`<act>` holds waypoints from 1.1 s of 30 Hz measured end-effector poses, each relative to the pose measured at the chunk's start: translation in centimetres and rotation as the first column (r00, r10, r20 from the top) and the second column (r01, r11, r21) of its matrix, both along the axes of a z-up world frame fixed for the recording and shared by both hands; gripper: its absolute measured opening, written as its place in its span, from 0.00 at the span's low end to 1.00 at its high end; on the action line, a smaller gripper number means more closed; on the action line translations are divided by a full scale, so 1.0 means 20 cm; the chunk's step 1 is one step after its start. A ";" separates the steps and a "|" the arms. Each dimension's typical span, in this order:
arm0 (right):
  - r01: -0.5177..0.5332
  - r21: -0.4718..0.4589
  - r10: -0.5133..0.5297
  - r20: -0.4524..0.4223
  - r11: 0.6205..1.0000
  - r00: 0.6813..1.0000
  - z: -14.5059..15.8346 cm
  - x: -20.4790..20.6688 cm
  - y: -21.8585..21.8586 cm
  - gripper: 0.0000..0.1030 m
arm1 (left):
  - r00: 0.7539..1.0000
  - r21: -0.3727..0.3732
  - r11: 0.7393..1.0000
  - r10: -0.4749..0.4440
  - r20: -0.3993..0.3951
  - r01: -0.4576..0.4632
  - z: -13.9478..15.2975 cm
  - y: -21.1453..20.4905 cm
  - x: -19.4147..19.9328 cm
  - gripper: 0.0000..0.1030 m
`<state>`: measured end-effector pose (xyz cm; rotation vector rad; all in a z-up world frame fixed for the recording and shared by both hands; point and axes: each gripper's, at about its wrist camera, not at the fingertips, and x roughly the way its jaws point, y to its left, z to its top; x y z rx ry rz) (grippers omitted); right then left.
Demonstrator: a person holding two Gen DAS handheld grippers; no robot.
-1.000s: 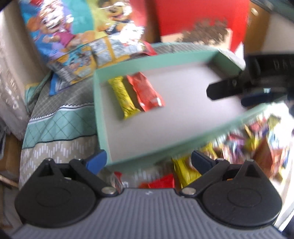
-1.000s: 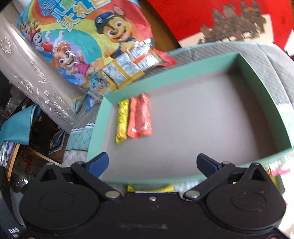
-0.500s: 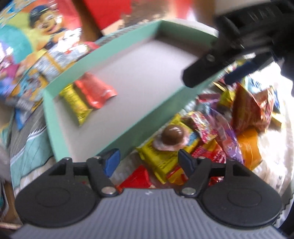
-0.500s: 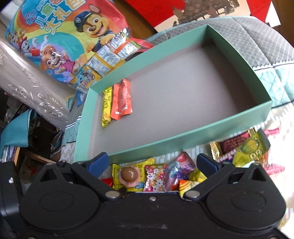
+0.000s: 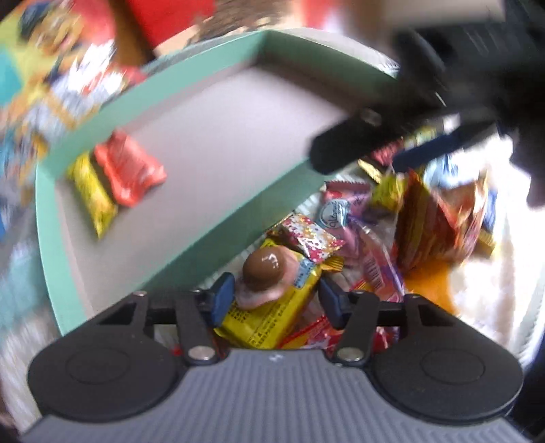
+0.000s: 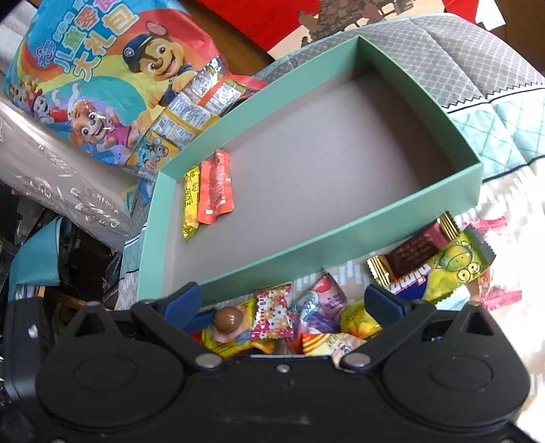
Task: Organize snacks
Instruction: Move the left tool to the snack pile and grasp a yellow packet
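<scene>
A teal box with a grey floor holds a yellow bar and an orange-red packet at its left end. A pile of mixed snacks lies in front of the box. My left gripper is half closed around a yellow packet with a brown chocolate ball on top; it is not clamped. My right gripper is open above the pile, and shows in the left wrist view.
A cartoon-dog snack bag lies behind the box at the left. A silver box is at the far left. A red box stands at the back. A patterned quilt lies under everything.
Both grippers pulled back from over the box to the snack pile in front of it. The left jaws narrowed around the yellow packet with the chocolate ball.
</scene>
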<state>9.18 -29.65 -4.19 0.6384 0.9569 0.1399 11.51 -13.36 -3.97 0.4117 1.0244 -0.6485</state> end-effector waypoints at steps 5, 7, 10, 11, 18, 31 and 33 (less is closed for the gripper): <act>0.001 0.010 -0.001 0.003 1.000 1.000 0.01 -0.01 0.02 1.00 | 0.981 -0.109 0.987 0.103 -0.162 -0.121 0.04 0.14 0.01 0.06; -0.007 0.015 0.007 0.005 1.000 1.000 0.01 -0.02 0.04 1.00 | 0.987 -0.068 0.992 0.100 -0.126 -0.109 0.03 0.14 -0.03 0.07; -0.009 0.012 0.009 0.002 1.000 1.000 0.01 -0.02 0.05 1.00 | 0.995 -0.034 0.995 0.087 -0.053 -0.089 0.05 0.09 -0.04 0.25; -0.009 0.011 0.009 0.002 1.000 1.000 0.01 -0.02 0.04 1.00 | 0.996 0.001 0.997 0.083 0.020 -0.083 0.06 0.06 -0.06 0.55; -0.021 0.003 0.021 0.012 1.000 1.000 0.04 -0.03 0.00 1.00 | 0.987 0.107 0.993 -0.060 0.148 0.045 0.01 0.01 -0.07 0.71; -0.048 0.003 0.048 0.013 0.999 0.999 0.03 -0.01 0.08 1.00 | 0.983 0.106 0.985 -0.150 0.110 0.138 -0.02 -0.08 -0.10 0.37; -0.045 -0.014 0.046 0.022 0.999 0.999 0.05 -0.02 0.07 1.00 | 0.991 0.041 0.994 -0.100 0.084 0.096 0.04 -0.03 -0.10 0.08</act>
